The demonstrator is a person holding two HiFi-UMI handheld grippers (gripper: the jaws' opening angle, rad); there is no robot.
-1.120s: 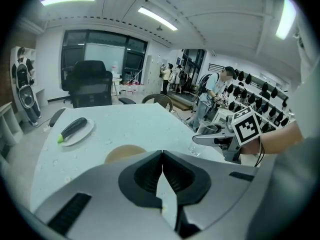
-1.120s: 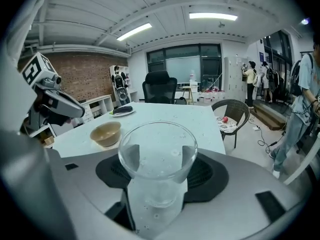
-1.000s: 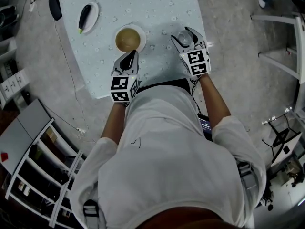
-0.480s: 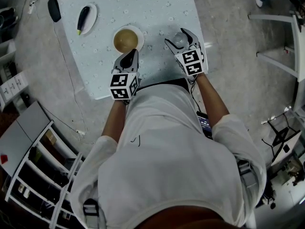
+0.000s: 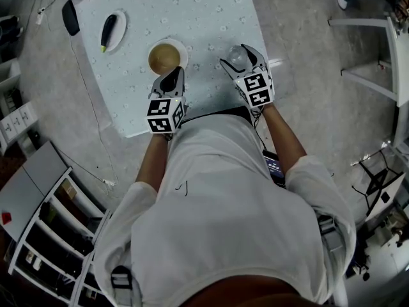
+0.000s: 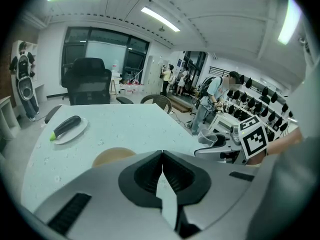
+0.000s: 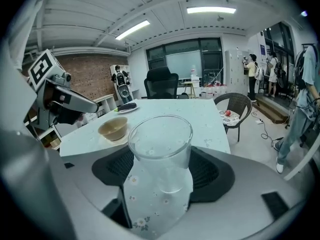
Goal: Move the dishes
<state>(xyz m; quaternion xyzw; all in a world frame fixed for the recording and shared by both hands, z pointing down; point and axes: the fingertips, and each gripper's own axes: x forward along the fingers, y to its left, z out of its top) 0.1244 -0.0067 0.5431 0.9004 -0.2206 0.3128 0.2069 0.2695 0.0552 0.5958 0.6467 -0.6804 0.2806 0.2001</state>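
Clear glass tumbler (image 7: 161,134) standing upright on the flowered table (image 5: 211,11), between the pads of the right gripper (image 7: 162,156). The jaws have just been opening and now stand at their widest, one either side of the tumbler and pressing on nothing. The left gripper (image 6: 161,159), to the tumbler's left, has its jaws together and empty.

Just left of the tumbler and beyond the left gripper's tip, a tan bowl (image 5: 164,57) sits on a white saucer (image 5: 183,46). Farther left and away, well apart from the tumbler, a plate (image 5: 121,19) carries a dark, green-tipped vegetable (image 5: 109,29).

Hazards, as judged:
- The tumbler stands close to the table's near edge and is still flanked by both pads. Drawing the gripper back with any sideways drift or roll would let a pad catch the wall and tip the tumbler or slide it toward that edge.
- The wall flares toward the rim, so a pad lifted carelessly could snag it.
- The bowl merely rests on its saucer, and a nudge from the closed left jaws could skid it.
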